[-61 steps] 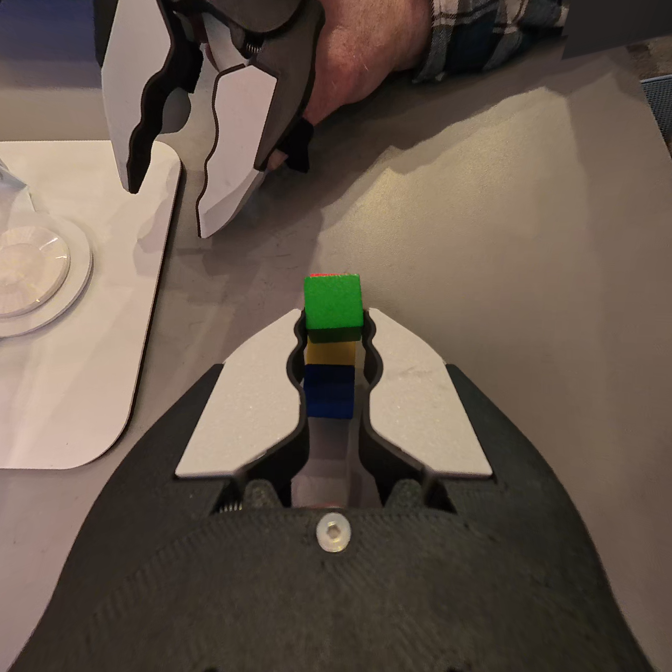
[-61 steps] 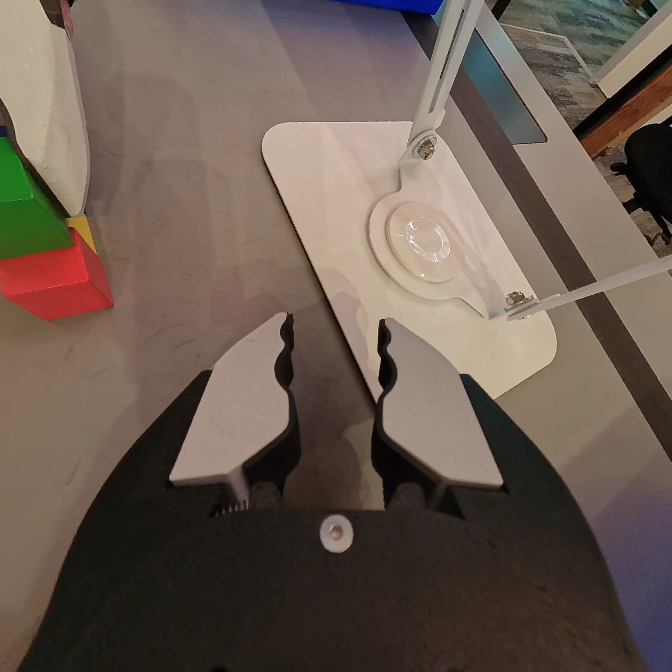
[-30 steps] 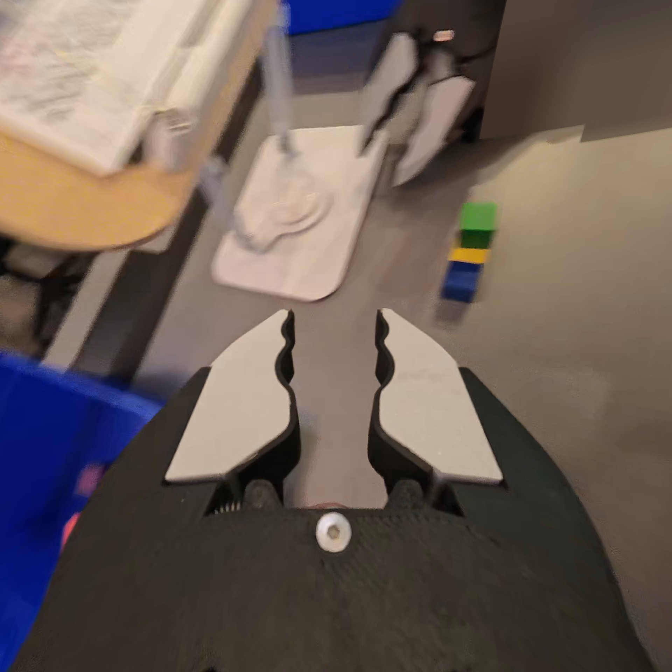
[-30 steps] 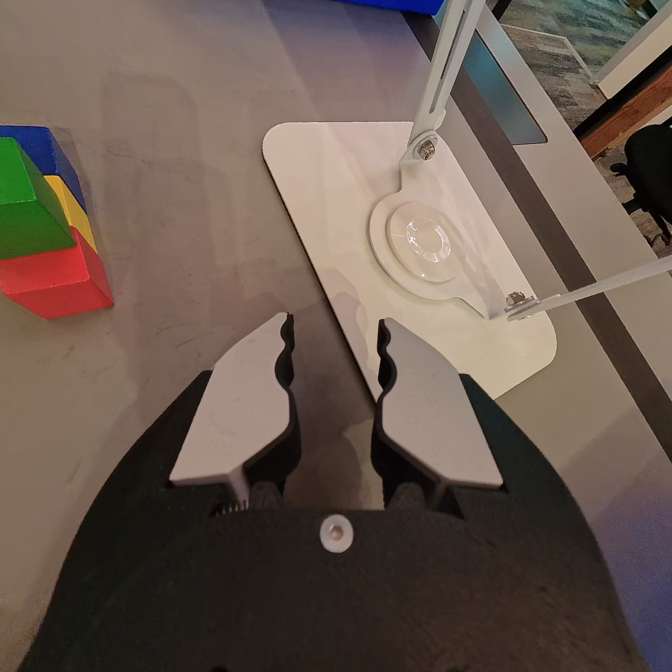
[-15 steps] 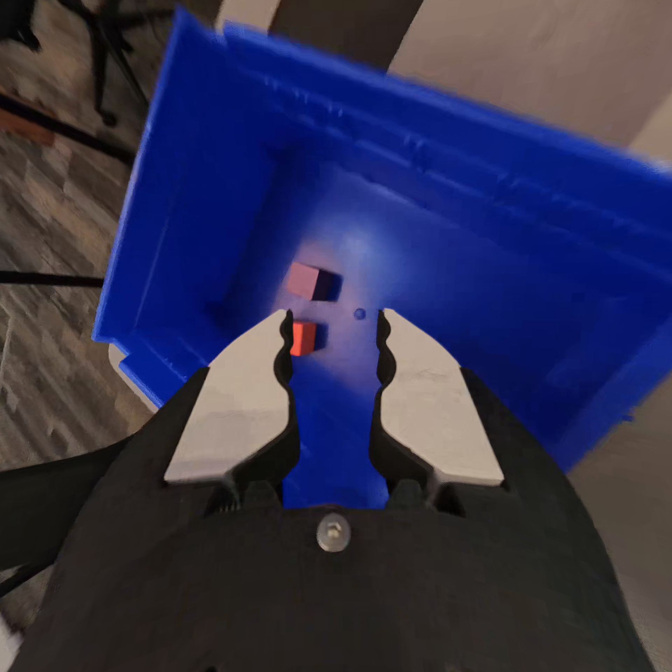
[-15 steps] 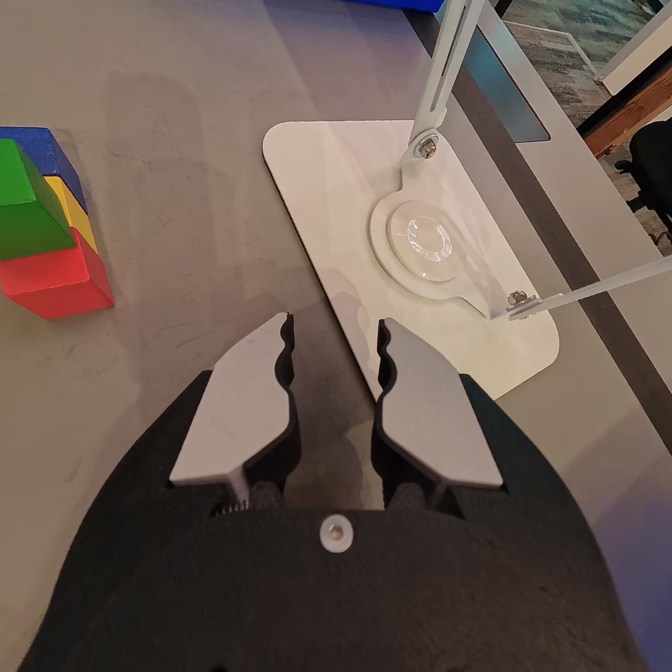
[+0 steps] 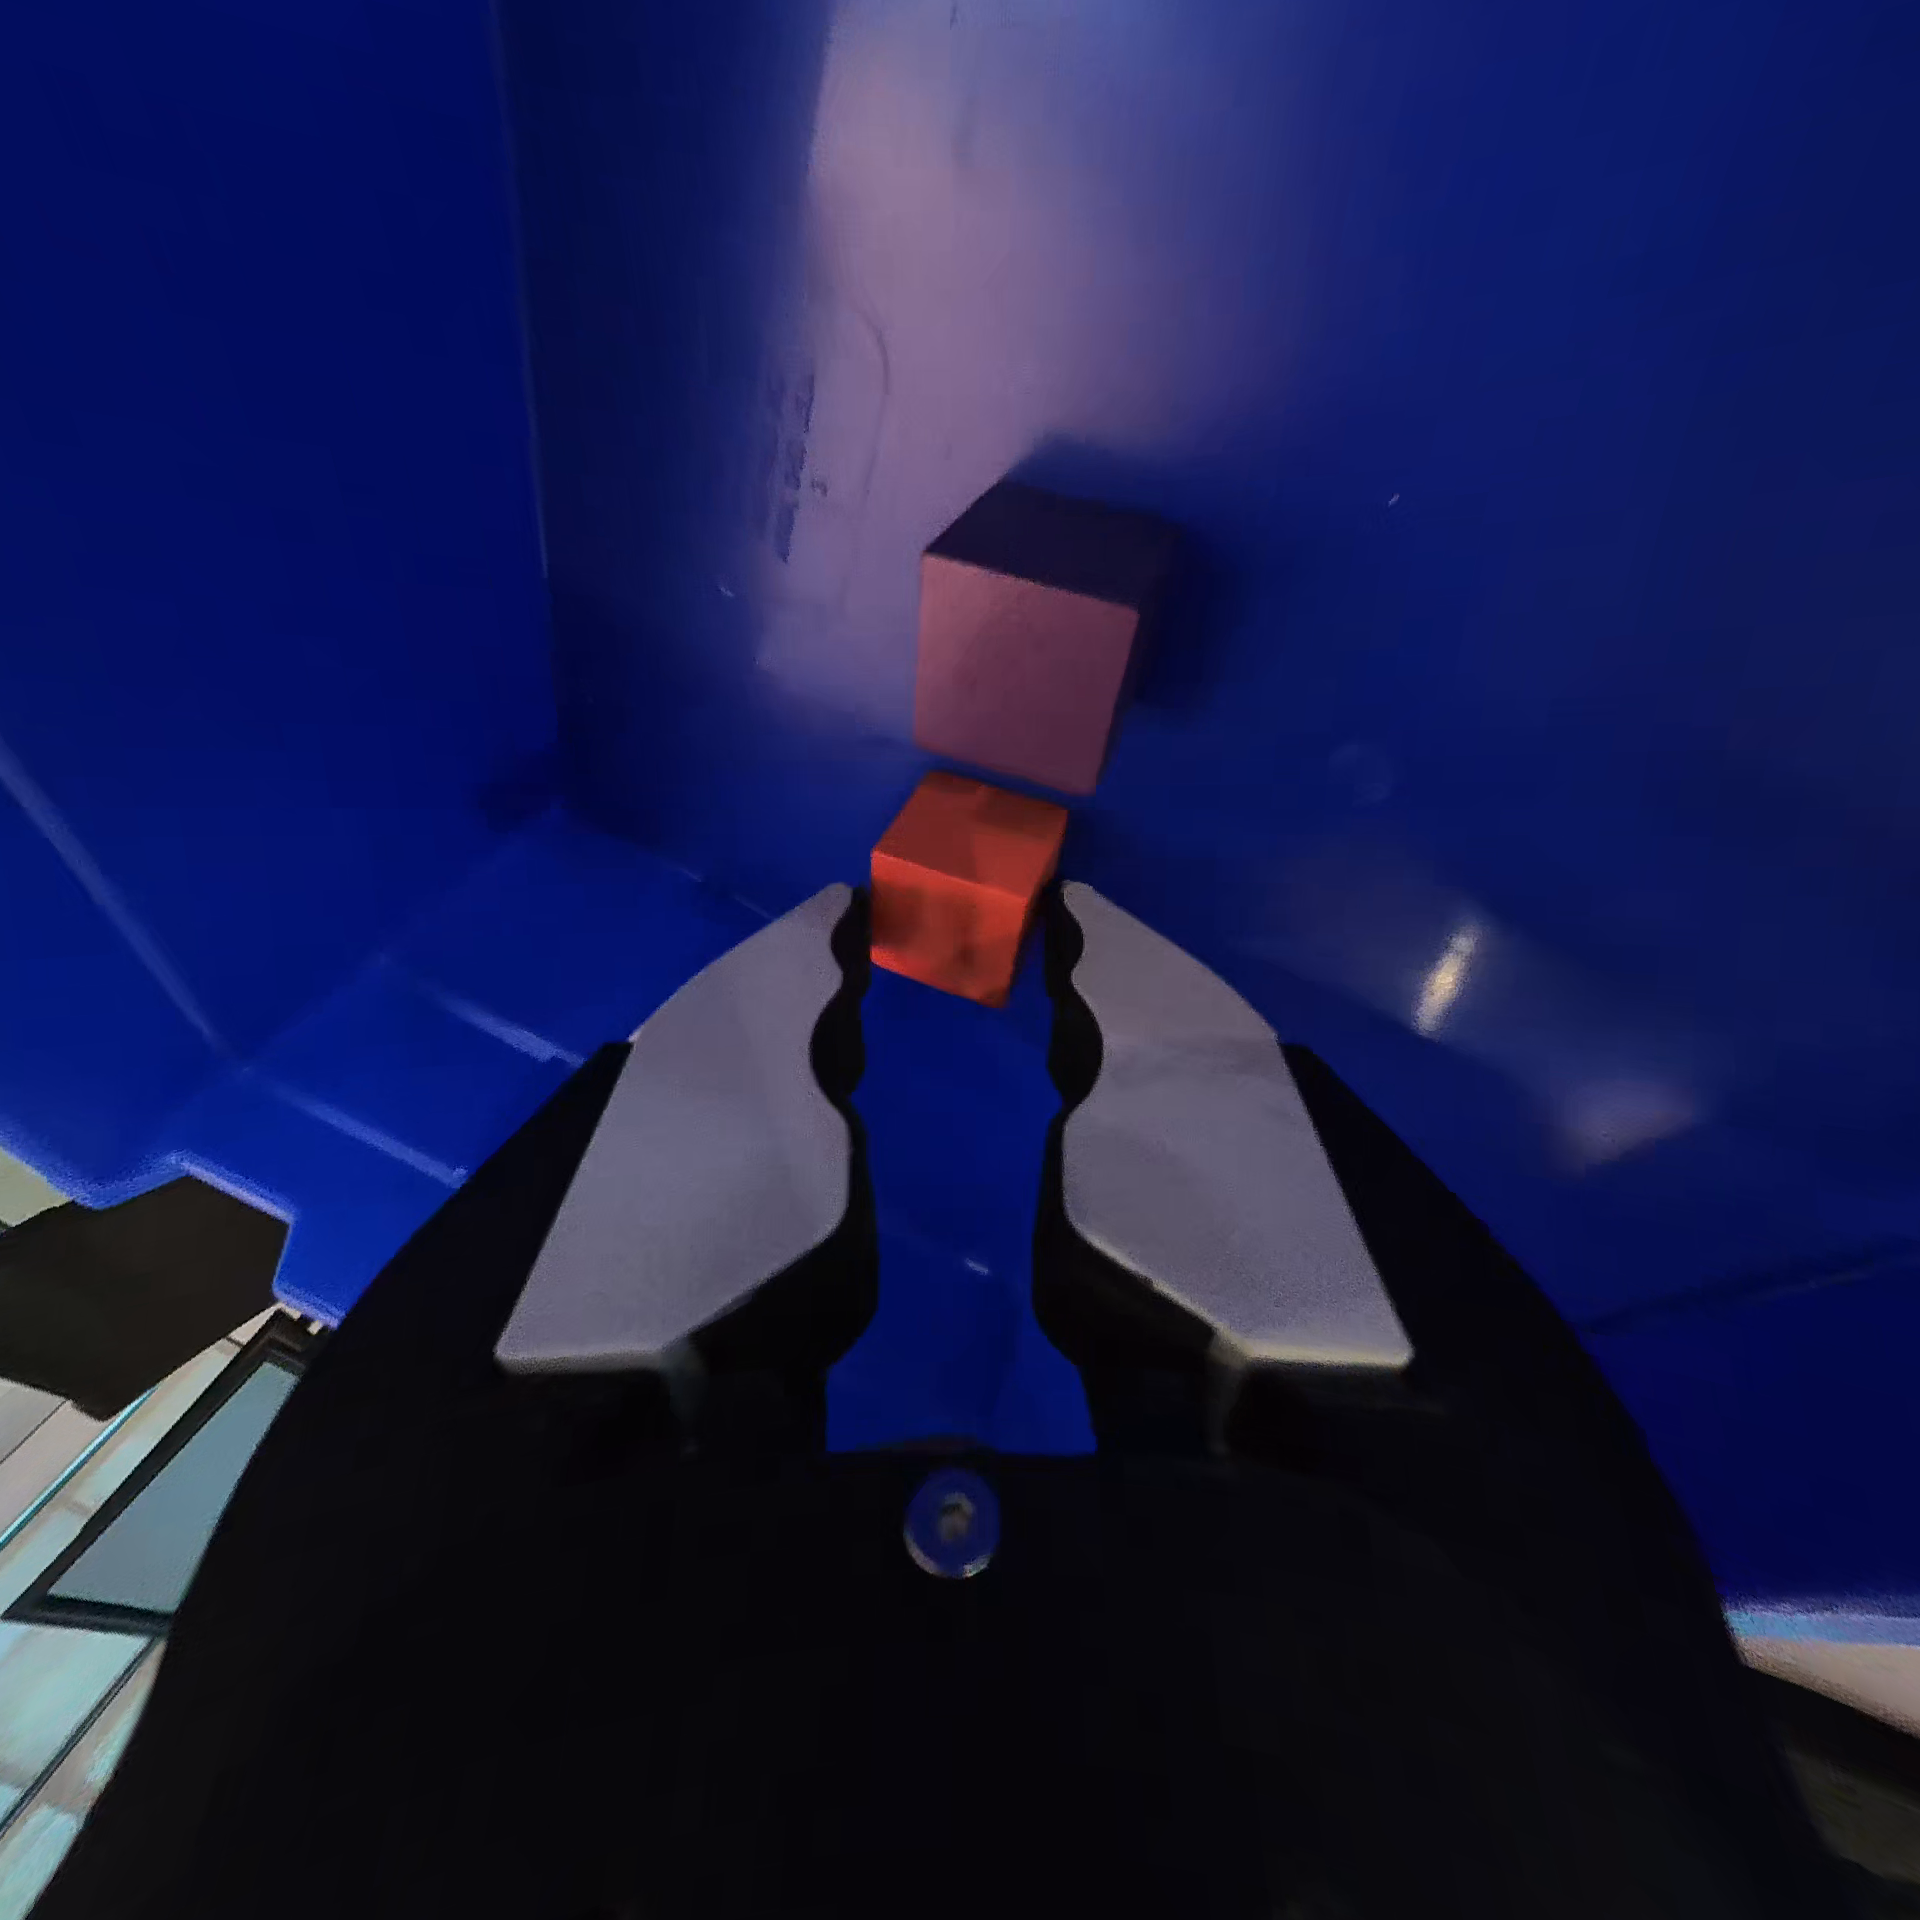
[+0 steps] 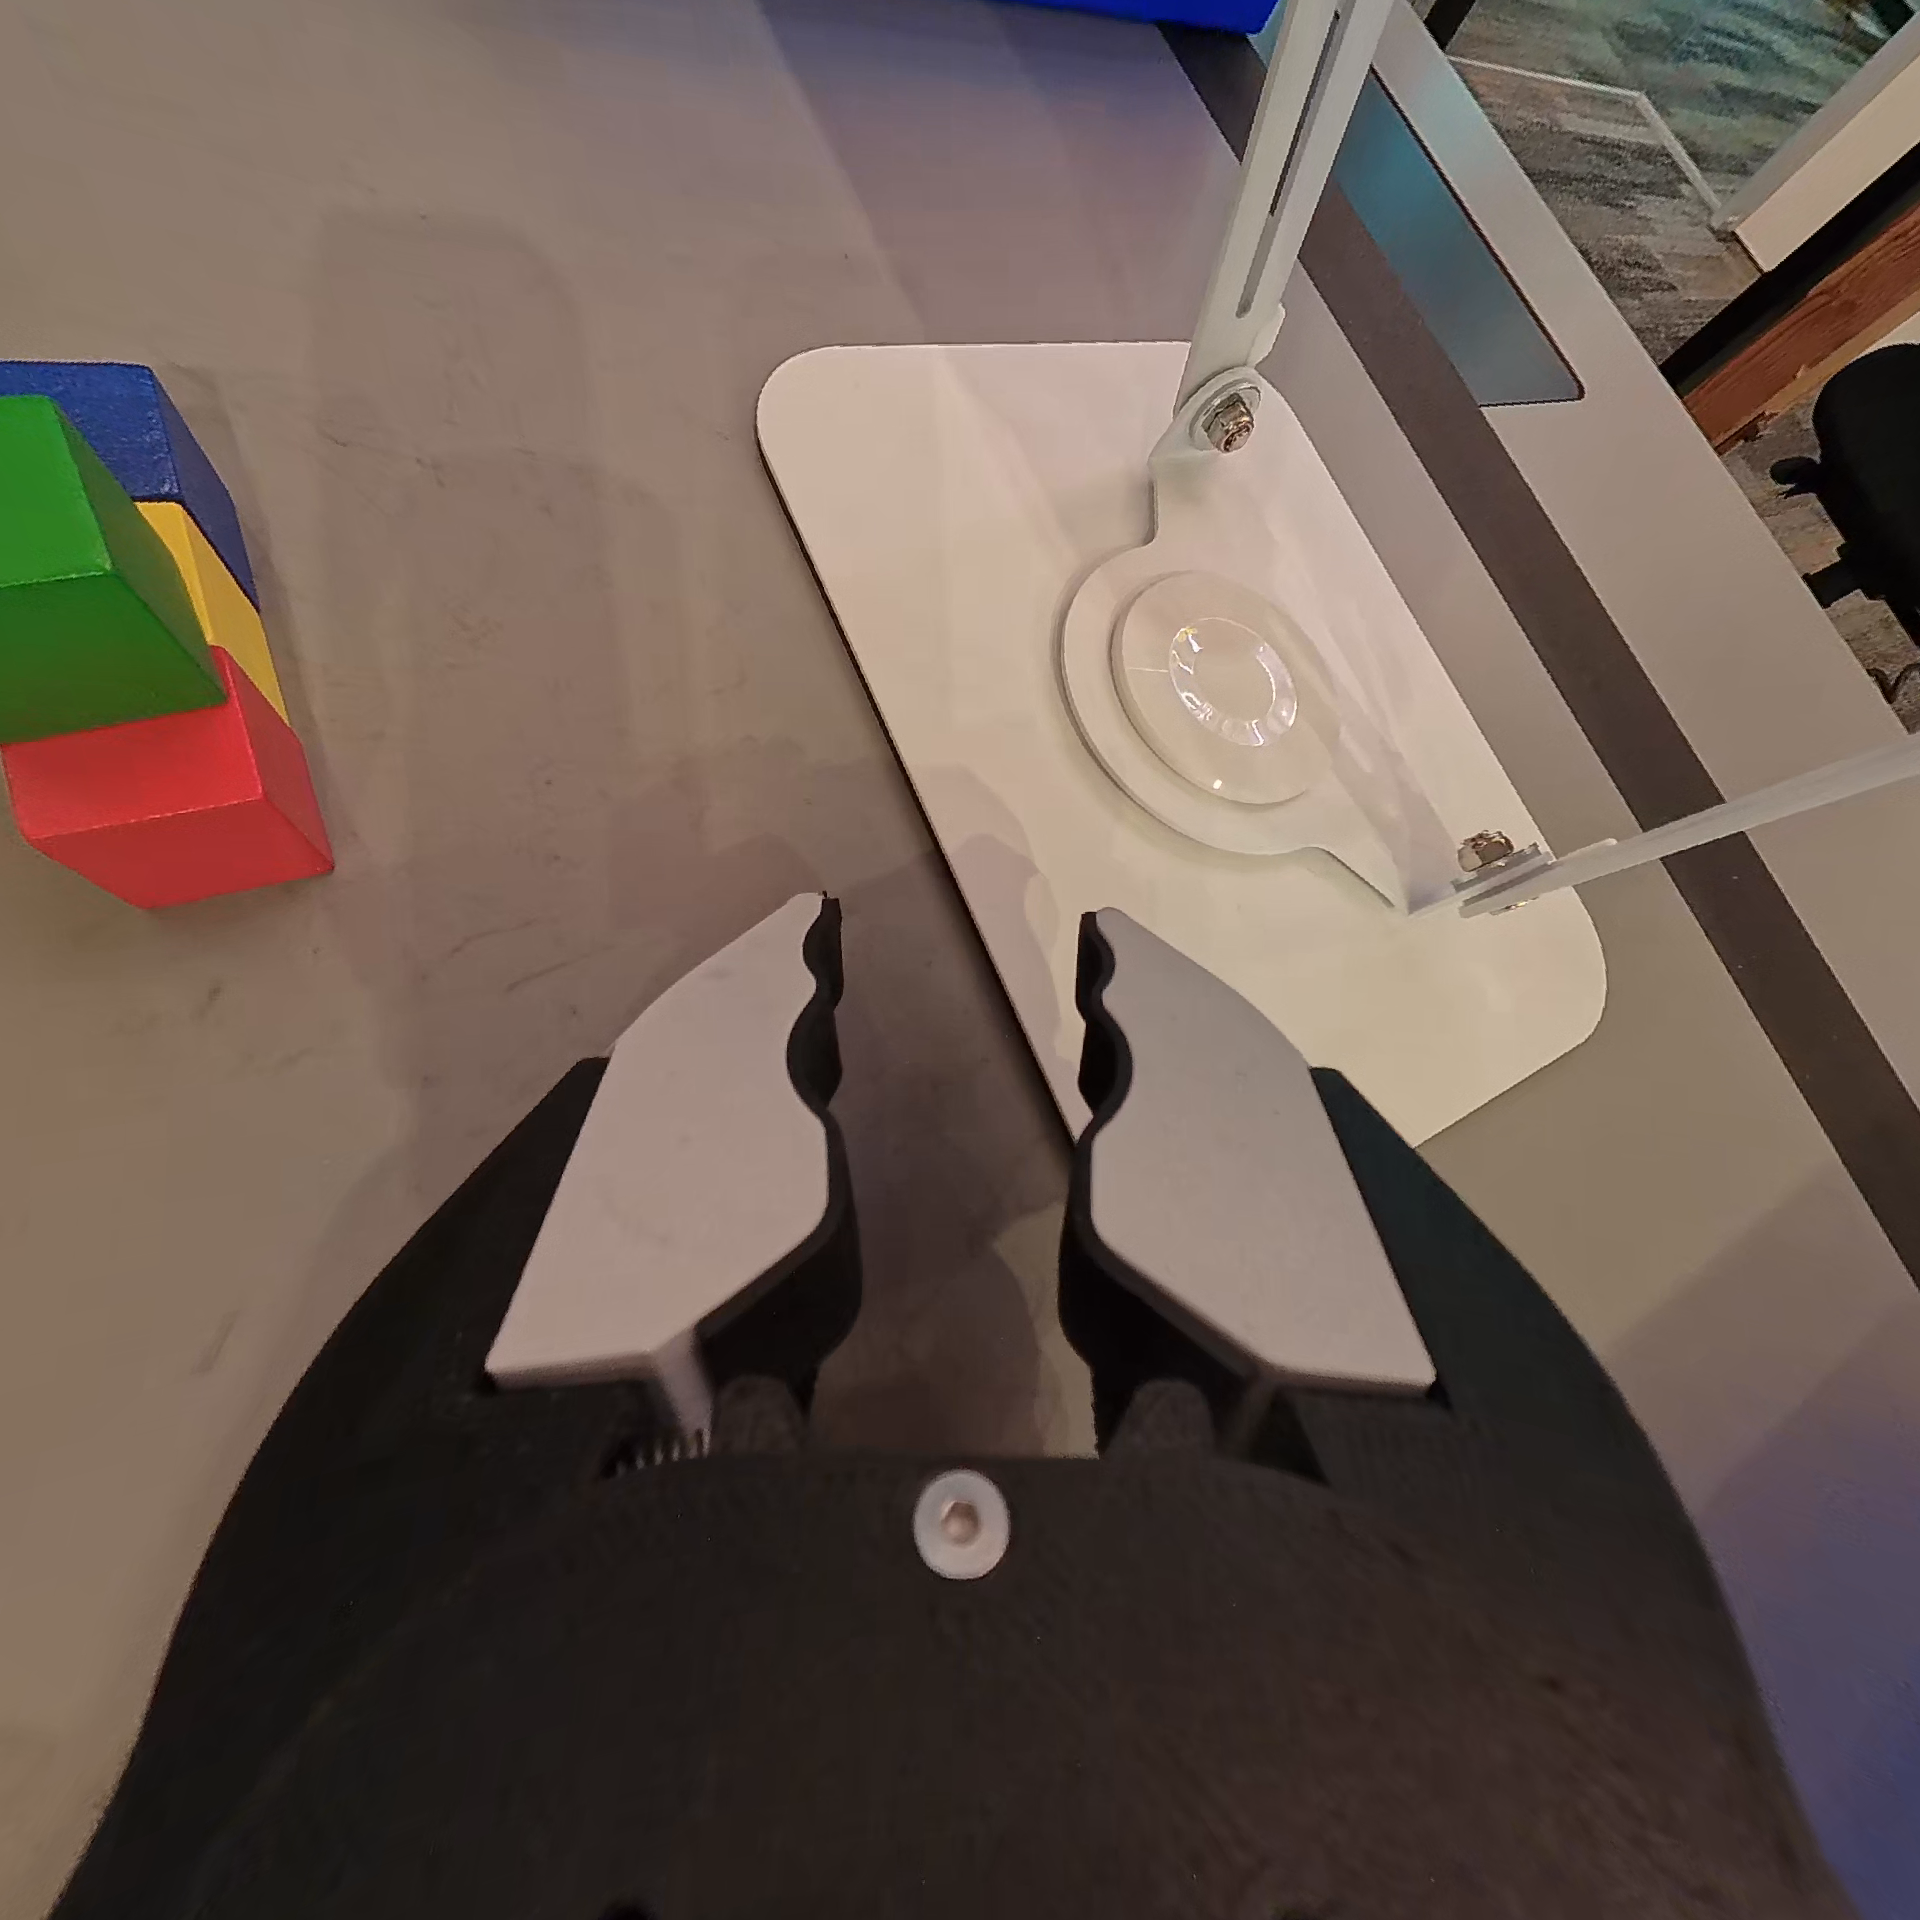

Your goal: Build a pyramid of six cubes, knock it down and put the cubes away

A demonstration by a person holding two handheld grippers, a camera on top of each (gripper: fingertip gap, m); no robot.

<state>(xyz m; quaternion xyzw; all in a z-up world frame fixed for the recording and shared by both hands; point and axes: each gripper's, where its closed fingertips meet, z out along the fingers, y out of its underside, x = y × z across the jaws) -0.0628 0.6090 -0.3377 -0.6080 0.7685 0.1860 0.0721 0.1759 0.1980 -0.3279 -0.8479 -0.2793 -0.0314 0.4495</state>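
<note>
Between the left claw's [image 7: 951,914] narrowed fingertips sits a small orange-red wooden cube [image 7: 961,894] on the blue plastic bin's [image 7: 312,520] floor, firm contact unclear; pinkish cube [image 7: 1023,675] just beyond. Building phase, judged: clamp, lift out to the stack. Right claw [image 8: 956,920] gapes, unladen.

The left gripper [image 7: 951,920] is now deep inside the blue bin [image 7: 312,520], having left the cube stack on the table. Its fingertips have narrowed around an orange-red cube [image 7: 961,894], just below a pink cube [image 7: 1023,675].
</note>
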